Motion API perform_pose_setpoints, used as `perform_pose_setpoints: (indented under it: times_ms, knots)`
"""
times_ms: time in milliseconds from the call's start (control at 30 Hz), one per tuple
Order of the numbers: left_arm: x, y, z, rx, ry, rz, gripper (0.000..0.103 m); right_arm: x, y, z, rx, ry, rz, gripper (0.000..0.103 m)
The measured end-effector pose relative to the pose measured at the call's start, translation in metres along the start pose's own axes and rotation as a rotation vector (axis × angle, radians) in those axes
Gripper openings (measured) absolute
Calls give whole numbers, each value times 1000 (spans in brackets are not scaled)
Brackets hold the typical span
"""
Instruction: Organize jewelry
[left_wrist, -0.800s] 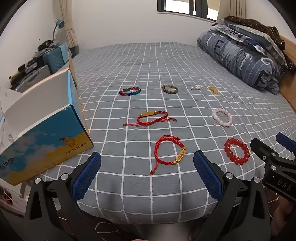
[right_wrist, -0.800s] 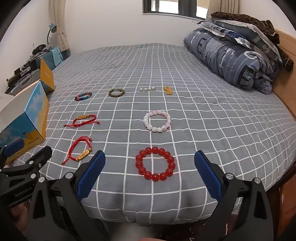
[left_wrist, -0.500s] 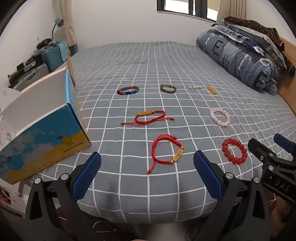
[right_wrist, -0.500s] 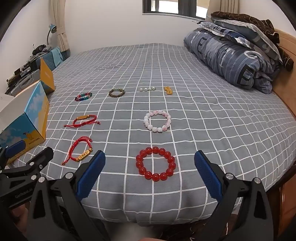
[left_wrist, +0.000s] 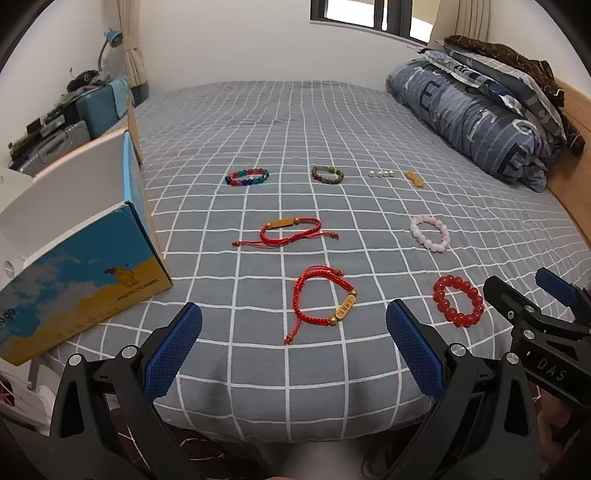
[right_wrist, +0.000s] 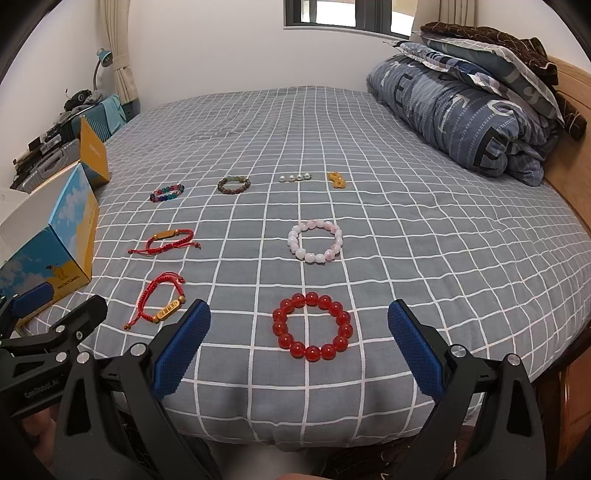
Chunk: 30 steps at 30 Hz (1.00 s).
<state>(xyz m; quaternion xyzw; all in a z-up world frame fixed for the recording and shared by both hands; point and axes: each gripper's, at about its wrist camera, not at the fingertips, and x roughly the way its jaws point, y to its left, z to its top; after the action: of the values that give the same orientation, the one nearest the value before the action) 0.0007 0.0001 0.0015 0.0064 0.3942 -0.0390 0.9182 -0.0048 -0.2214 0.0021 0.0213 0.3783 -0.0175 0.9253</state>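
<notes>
Several pieces of jewelry lie on a grey checked bedspread (left_wrist: 295, 122). A red cord bracelet with a gold tag (left_wrist: 323, 301) lies just ahead of my open, empty left gripper (left_wrist: 293, 349). A red bead bracelet (right_wrist: 312, 326) lies just ahead of my open, empty right gripper (right_wrist: 299, 350). Farther back lie a second red cord bracelet (left_wrist: 290, 230), a pink bead bracelet (right_wrist: 315, 240), a multicolour bead bracelet (left_wrist: 246, 177), a brown bead bracelet (left_wrist: 327, 174), small pearls (left_wrist: 379, 173) and an orange charm (left_wrist: 414, 179).
An open blue and yellow cardboard box (left_wrist: 81, 266) stands at the bed's left edge. A folded blue quilt and pillows (right_wrist: 465, 107) lie at the right. A wooden bed frame (right_wrist: 569, 173) runs along the right. Luggage and clutter (left_wrist: 74, 118) stand at the far left.
Both grippers have drawn back slightly from the bed; the jewelry looks a little farther away. Nothing on the bed has moved.
</notes>
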Motion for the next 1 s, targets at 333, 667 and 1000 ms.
perform_pose_setpoints:
  times_ms: [333, 667, 1000]
  knots:
    - [-3, -4, 0, 6, -18, 10, 97, -2, 5, 0, 3, -6, 2, 93]
    - [-3, -2, 0, 3, -18, 9, 97, -3, 4, 0, 0, -13, -2, 93]
    - [-4, -3, -1, 4, -23, 34, 97, -4, 3, 0, 1, -17, -2, 93]
